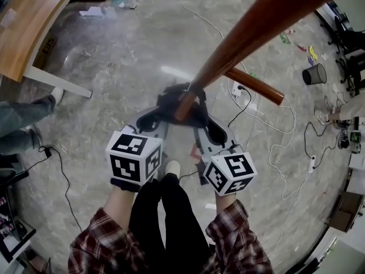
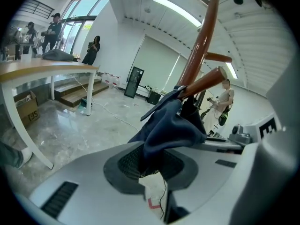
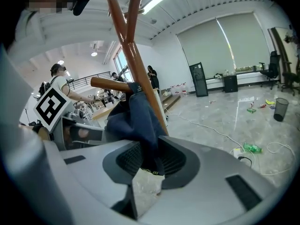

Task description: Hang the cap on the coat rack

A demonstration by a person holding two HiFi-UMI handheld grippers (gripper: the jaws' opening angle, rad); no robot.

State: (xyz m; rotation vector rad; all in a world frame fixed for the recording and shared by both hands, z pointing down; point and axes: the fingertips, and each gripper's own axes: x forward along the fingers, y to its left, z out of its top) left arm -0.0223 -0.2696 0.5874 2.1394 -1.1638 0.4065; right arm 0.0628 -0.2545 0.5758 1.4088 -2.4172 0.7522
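Head view, cap: the dark cap point(image 1: 181, 103) is draped over the tip of a peg point(image 1: 256, 87) on the wooden coat rack point(image 1: 274, 16). The left gripper point(image 1: 149, 120) and right gripper point(image 1: 214, 131) flank it.
Head view, risk: the cap seems to sit only on the peg's end, so a small tug could take it off.
Left gripper view, grip: the jaws are clenched on a fold of the cap's navy cloth, which runs up to the peg.
Left gripper view, risk: if this hand backs away before letting go, it would likely drag the cap off the tip.
Right gripper view, grip: the jaws are slack and a little apart. The cloth hangs between the ribbed pads point(image 3: 174, 159) and does not look squeezed.
Right gripper view, risk: the loose cloth could catch on a pad as this hand leaves. With one side free and the other held, the cap may twist and slip.
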